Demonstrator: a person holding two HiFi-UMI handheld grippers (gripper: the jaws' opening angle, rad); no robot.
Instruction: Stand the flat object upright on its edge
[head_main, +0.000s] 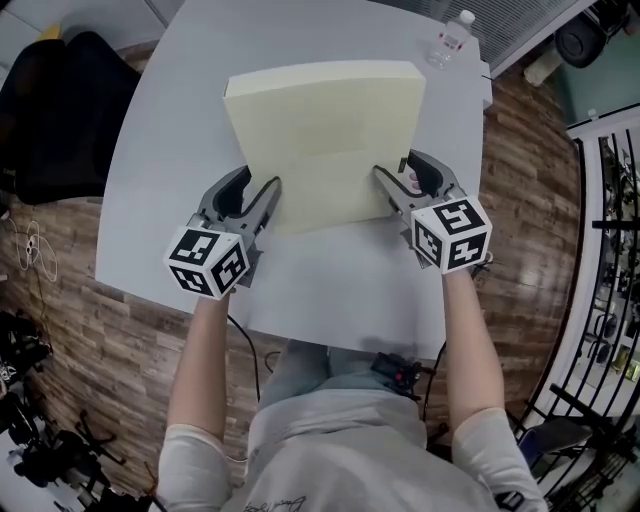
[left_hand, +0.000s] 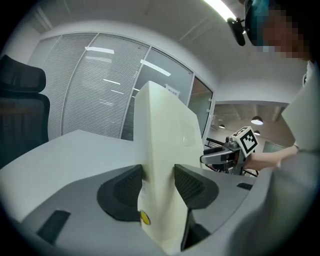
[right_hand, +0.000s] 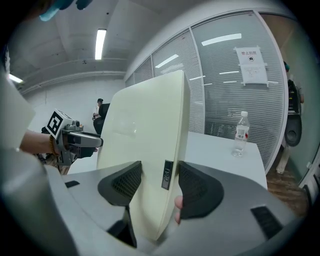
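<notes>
The flat object is a pale yellow slab, and it stands steeply raised over the white table. Its lower edge is down near the tabletop between the two grippers. My left gripper is shut on the slab's lower left corner. In the left gripper view the slab rises between the pads of that gripper. My right gripper is shut on the lower right corner. In the right gripper view the slab fills the gap of that gripper, with a small dark label at the pad.
A clear water bottle stands at the table's far right corner and shows again as the bottle in the right gripper view. A black chair sits to the left of the table. Wood floor surrounds the table.
</notes>
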